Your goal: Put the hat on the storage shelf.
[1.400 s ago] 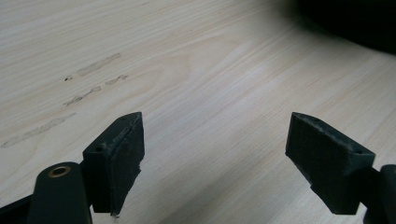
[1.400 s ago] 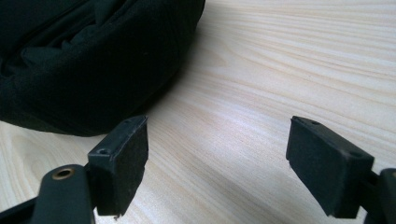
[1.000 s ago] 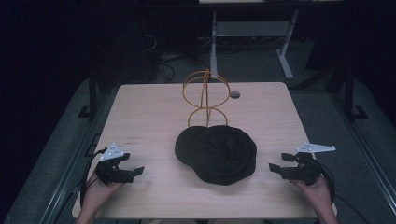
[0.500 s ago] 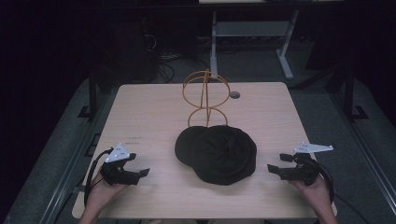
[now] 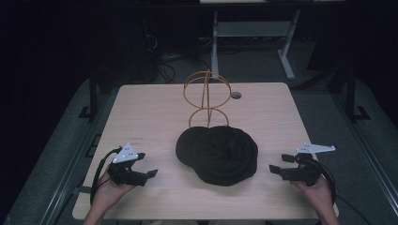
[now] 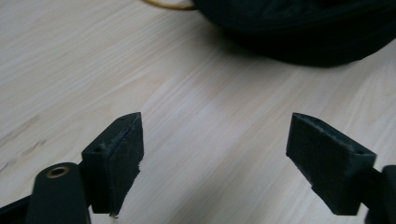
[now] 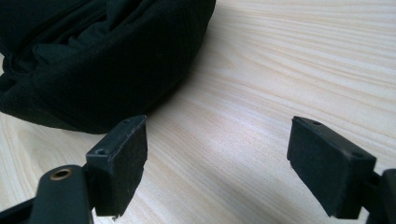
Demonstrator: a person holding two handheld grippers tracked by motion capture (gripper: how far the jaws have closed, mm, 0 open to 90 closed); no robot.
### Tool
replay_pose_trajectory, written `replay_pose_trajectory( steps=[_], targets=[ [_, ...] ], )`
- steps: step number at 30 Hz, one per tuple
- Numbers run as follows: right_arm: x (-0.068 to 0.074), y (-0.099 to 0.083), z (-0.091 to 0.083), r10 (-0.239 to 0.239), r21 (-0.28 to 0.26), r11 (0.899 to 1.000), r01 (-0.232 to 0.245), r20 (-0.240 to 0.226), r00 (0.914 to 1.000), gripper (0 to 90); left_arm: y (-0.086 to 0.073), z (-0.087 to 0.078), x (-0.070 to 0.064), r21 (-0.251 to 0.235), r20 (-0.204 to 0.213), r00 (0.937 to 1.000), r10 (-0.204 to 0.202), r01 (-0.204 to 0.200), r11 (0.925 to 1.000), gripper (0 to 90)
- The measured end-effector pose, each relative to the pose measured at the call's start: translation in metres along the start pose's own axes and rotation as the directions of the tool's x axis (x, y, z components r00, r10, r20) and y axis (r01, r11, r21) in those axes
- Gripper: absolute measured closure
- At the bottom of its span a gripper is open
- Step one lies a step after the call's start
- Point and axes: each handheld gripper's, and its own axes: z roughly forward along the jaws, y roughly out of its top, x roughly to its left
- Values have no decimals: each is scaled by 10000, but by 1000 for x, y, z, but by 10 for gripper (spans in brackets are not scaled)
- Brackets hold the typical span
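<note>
A black cap point(image 5: 219, 153) lies flat in the middle of the wooden table point(image 5: 150, 117), its dark cloth also at the top of the left gripper view point(image 6: 303, 28) and the upper left of the right gripper view point(image 7: 93, 56). Behind it stands an orange wire hat stand point(image 5: 206, 93). My left gripper point(image 5: 149, 172) rests near the front left, open and pointing at the cap, apart from it. My right gripper point(image 5: 274, 168) sits at the front right, open too, with its tips a short way from the cap's edge. Nothing is between either pair of jaws.
A small grey round grommet point(image 5: 236, 95) sits in the table top behind the stand. Black cables trail from both grippers off the front edge. Beyond the table a white desk frame point(image 5: 286, 56) stands on the dark floor.
The left gripper has slid right and slightly toward the front, closer to the cap. The right gripper has shifted only a little. The cap and stand have not moved.
</note>
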Motion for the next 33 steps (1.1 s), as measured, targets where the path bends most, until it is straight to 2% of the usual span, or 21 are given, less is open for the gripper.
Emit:
replay_pose_trajectory(
  steps=[5,9,11,14,18,19,20,21,24,25,26,27,29,30,31,32,33],
  targets=[
    [0,0,-1,54,-30,10000,-54,-12,10000,197,13,3,-11,-81,306,9989,343,-340,9994,191],
    [-1,-1,0,83,-5,10000,-83,-12,10000,197,25,5,-22,53,572,9941,916,-921,9957,193],
    [-1,-1,0,106,30,9999,-106,-20,9999,197,26,5,-24,48,593,9938,941,-946,9955,194],
    [-1,0,0,101,-3,9999,-101,-21,9999,197,37,6,-32,-94,861,9889,1214,-1211,9926,202],
    [-1,0,2,84,67,9999,-84,-5,10000,197,50,10,-42,18,1104,9810,1597,-1608,9870,226],
    [-1,0,2,61,76,10000,-61,-15,10000,197,50,10,-42,18,1104,9810,1597,-1608,9870,231],
    [-1,0,2,96,84,9999,-96,-14,10000,198,55,12,-47,-86,1190,9767,1786,-1788,9838,235],
    [-1,0,1,82,55,10000,-82,-16,10000,198,55,12,-47,-86,1190,9767,1786,-1788,9838,235],
    [-1,0,1,131,-2,9999,-131,9,9999,198,66,17,-56,-293,1480,9678,2035,-2014,9791,237],
    [-1,0,1,131,-2,9999,-131,9,9999,198,66,17,-56,-293,1480,9678,2035,-2014,9791,237],
    [-2,0,1,119,40,9999,-119,7,9999,198,71,20,-61,-342,1621,9617,2209,-2182,9753,241],
    [-2,0,1,121,67,9999,-121,2,9999,198,74,22,-63,-313,1680,9584,2306,-2286,9730,249],
    [-2,0,1,133,87,9999,-133,2,9999,198,75,23,-65,-337,1709,9567,2356,-2333,9718,252],
    [-2,0,1,118,67,9999,-118,-5,9999,199,81,28,-71,-357,1854,9505,2492,-2469,9684,252],
    [-2,0,1,118,67,9999,-118,-5,9999,199,81,28,-71,-357,1854,9505,2492,-2469,9684,253],
    [-2,0,1,81,6,10000,-81,1,10000,199,86,32,-76,-344,2005,9425,2672,-2658,9634,255],
    [-2,0,1,81,6,10000,-81,1,10000,199,86,32,-76,-344,2005,9425,2672,-2658,9634,262]
  ],
)
